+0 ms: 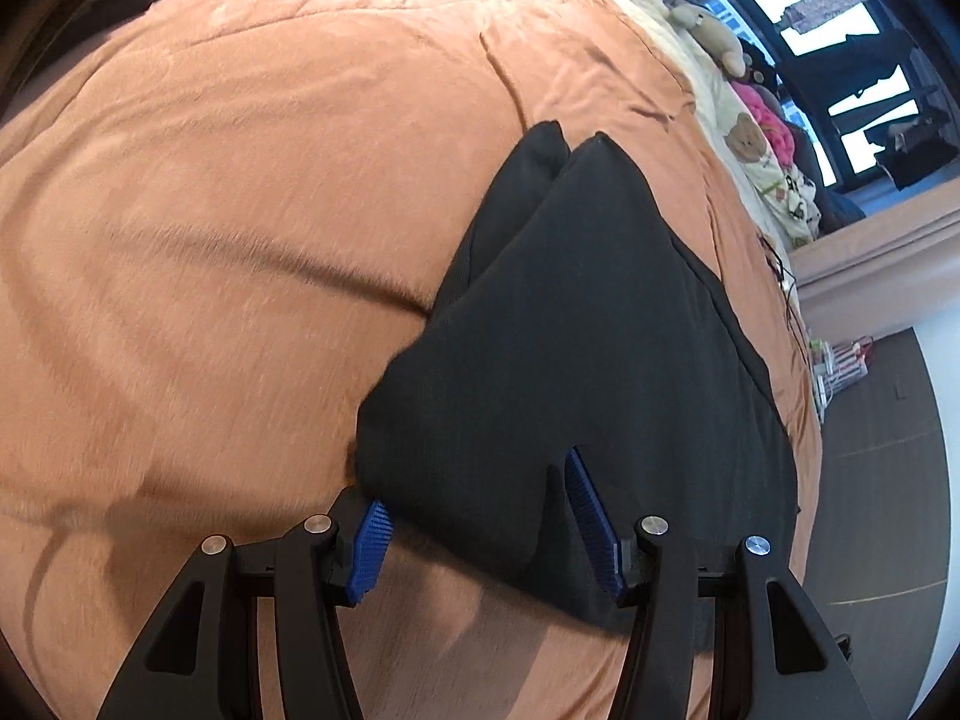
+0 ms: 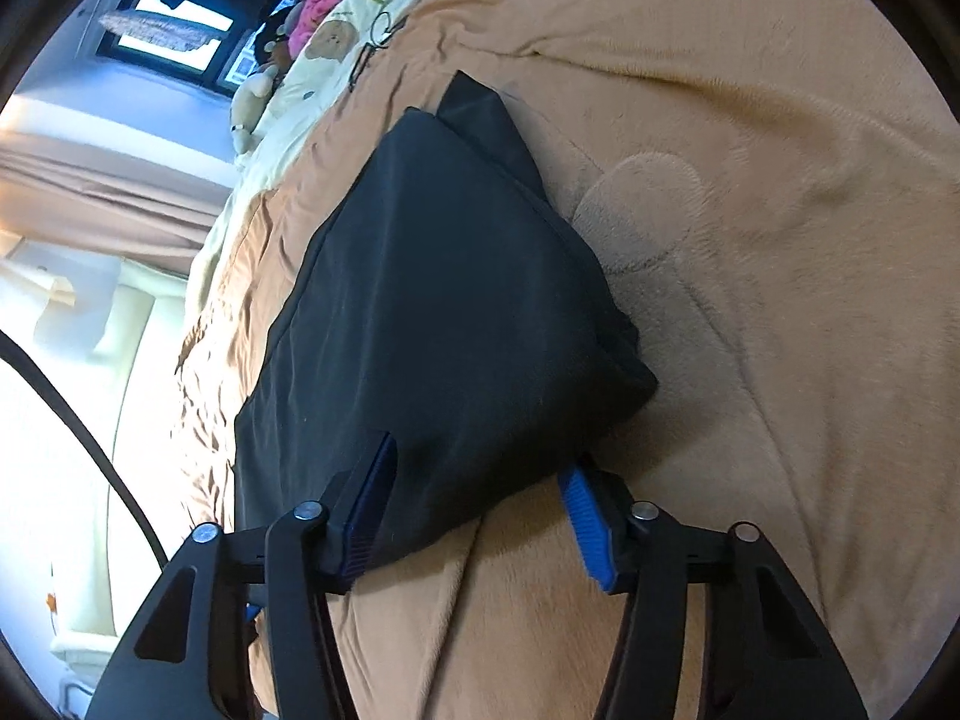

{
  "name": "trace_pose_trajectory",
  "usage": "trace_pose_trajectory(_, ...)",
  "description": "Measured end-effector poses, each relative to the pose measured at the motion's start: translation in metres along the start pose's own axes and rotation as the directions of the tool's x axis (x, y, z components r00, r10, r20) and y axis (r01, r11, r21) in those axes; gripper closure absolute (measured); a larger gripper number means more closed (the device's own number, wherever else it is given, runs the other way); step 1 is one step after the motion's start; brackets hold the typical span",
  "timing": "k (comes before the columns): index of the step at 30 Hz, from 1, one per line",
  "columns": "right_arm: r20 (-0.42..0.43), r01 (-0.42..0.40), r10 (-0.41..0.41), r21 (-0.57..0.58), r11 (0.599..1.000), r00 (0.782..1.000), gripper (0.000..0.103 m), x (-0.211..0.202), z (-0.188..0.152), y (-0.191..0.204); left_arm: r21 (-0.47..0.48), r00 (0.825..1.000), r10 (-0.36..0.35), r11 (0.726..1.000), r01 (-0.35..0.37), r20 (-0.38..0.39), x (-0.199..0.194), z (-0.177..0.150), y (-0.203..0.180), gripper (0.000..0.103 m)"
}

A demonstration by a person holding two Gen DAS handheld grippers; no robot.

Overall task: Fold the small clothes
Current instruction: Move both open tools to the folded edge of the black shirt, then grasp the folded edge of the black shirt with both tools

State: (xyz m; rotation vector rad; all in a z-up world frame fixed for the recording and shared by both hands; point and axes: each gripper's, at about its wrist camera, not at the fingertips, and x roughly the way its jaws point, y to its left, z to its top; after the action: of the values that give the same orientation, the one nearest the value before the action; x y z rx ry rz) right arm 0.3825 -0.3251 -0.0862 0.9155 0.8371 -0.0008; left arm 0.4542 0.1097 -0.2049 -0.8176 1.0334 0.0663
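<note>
Left wrist view, left to right: orange fleece blanket covered the bed, creased, with gripper shadows at lower left. Left hand-held gripper had its jaws spread wide, blue pads set either side of a near corner of the black garment; cloth sat between the pads but they weren't pinched on it. The garment, looks like shorts already folded over once, lay flat on the blanket, right of centre, two pointed ends far from the camera. Further right: cream bear-print bedding, a plush toy, then the window.

Right wrist view, left to right: window and curtain at far left, bear-print bedding, then the same black garment in the middle on the blanket. Right hand-held gripper was also wide open, one pad tucked at the garment's left edge, the other pad just off its right corner, nothing clamped.

Handling, as a guess: light, soft, limp knit, slightly slick; it would sag and unfold if lifted from one point. Fleece underneath is grabby, so dragging may bunch it. Best hold: both near corners through all layers at the hem edge, one per gripper, pinch deep enough not to catch only the top layer or the blanket.
</note>
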Motion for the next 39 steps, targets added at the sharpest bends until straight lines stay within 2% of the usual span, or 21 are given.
trace_pose_trajectory(3, 0.004, 0.016, -0.016, 0.015, 1.000, 1.000, 0.054, 0.002, 0.006, 0.002, -0.023, 1.000, 0.002, 1.000, -0.002, -0.003, 0.003, 0.006, -0.002, 0.046)
trace_pose_trajectory(4, 0.006, 0.022, -0.023, 0.018, 1.000, 1.000, 0.057, 0.003, 0.008, 0.003, -0.026, 1.000, 0.006, 1.000, -0.006, -0.002, 0.004, 0.007, -0.003, 0.050)
trace_pose_trajectory(5, 0.008, 0.032, -0.032, 0.016, 0.999, 0.999, 0.059, 0.003, 0.010, 0.007, -0.026, 1.000, 0.016, 1.000, -0.016, 0.000, 0.005, 0.008, -0.004, 0.060)
trace_pose_trajectory(7, 0.008, 0.056, -0.056, 0.013, 0.998, 0.998, 0.065, 0.005, 0.011, 0.014, -0.025, 0.999, 0.036, 0.999, -0.036, 0.008, 0.004, 0.009, -0.005, 0.077)
trace_pose_trajectory(8, 0.008, 0.065, -0.065, 0.015, 0.998, 0.998, 0.072, 0.007, 0.010, 0.019, -0.031, 1.000, 0.025, 0.999, -0.024, 0.009, 0.003, 0.009, -0.004, 0.082)
trace_pose_trajectory(9, 0.007, 0.070, -0.070, 0.018, 0.997, 0.998, 0.082, 0.008, 0.011, 0.022, -0.034, 1.000, 0.017, 0.999, -0.017, 0.012, 0.000, 0.008, -0.004, 0.084)
trace_pose_trajectory(11, 0.010, 0.069, -0.069, 0.024, 0.997, 0.998, 0.090, 0.007, 0.012, 0.028, -0.023, 0.999, 0.018, 1.000, -0.017, 0.029, -0.006, 0.007, -0.006, 0.088)
trace_pose_trajectory(15, 0.033, 0.056, -0.056, -0.002, 0.998, 0.998, 0.094, -0.002, 0.010, 0.037, 0.001, 0.997, -0.013, 1.000, 0.013, 0.072, -0.026, 0.007, -0.011, 0.089)
trace_pose_trajectory(23, 0.070, -0.019, 0.022, -0.039, 0.999, 0.997, 0.095, -0.025, -0.002, 0.048, -0.001, 0.991, -0.076, 0.997, 0.077, 0.115, -0.065, 0.011, -0.009, 0.091)
trace_pose_trajectory(31, 0.081, -0.048, 0.055, -0.090, 0.995, 0.995, 0.095, -0.042, -0.033, 0.045, -0.003, 0.985, -0.113, 0.993, 0.114, 0.132, -0.103, -0.008, 0.013, 0.091)
trace_pose_trajectory(39, 0.070, -0.063, 0.071, -0.109, 0.992, 0.995, 0.095, -0.061, -0.066, 0.034, 0.020, 0.982, -0.114, 0.993, 0.112, 0.148, -0.136, -0.035, 0.037, 0.091)
